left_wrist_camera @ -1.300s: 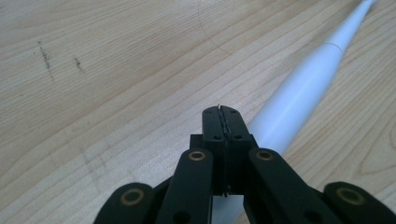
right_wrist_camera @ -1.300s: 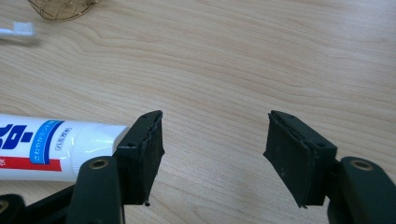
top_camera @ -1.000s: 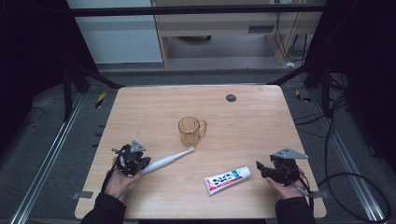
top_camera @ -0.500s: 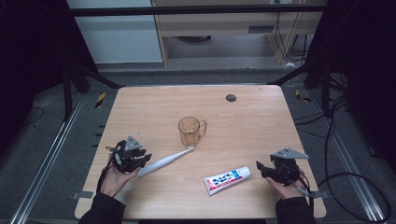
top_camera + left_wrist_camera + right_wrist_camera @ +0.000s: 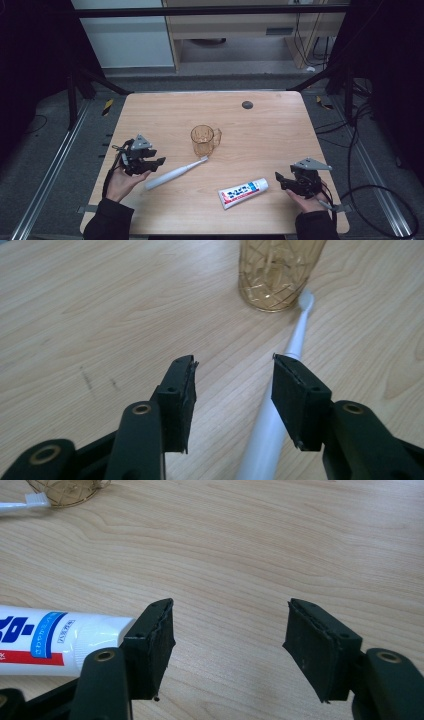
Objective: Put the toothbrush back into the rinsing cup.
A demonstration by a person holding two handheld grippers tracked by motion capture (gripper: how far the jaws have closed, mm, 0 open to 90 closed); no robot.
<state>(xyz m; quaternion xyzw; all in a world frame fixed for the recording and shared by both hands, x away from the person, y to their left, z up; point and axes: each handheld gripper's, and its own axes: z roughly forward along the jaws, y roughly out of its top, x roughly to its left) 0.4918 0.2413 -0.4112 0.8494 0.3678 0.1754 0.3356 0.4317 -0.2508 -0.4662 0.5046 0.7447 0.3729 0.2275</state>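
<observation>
A white toothbrush (image 5: 175, 173) lies flat on the wooden table (image 5: 150, 115), its head next to a clear amber cup (image 5: 204, 141). My left gripper (image 5: 154, 167) hovers above the handle end. Its jaws have just been opening and now stand open with nothing between them. In the left gripper view, the toothbrush (image 5: 295, 340) runs under the right-hand jaw of the left gripper (image 5: 232, 362) toward the cup (image 5: 275, 275). A toothpaste tube (image 5: 243, 192) lies at front centre. My right gripper (image 5: 278, 182) is open beside its cap end, apart from it. In the right gripper view, the tube (image 5: 50, 640) is left of the right gripper (image 5: 231, 605).
A small dark round disc (image 5: 247, 104) sits near the table's far edge. Metal frame rails and cables run along both sides on the floor. A cabinet stands beyond the table.
My left gripper has opened, let go of the toothbrush handle and risen a little. The toothbrush stays on the table. The right gripper has not moved.
</observation>
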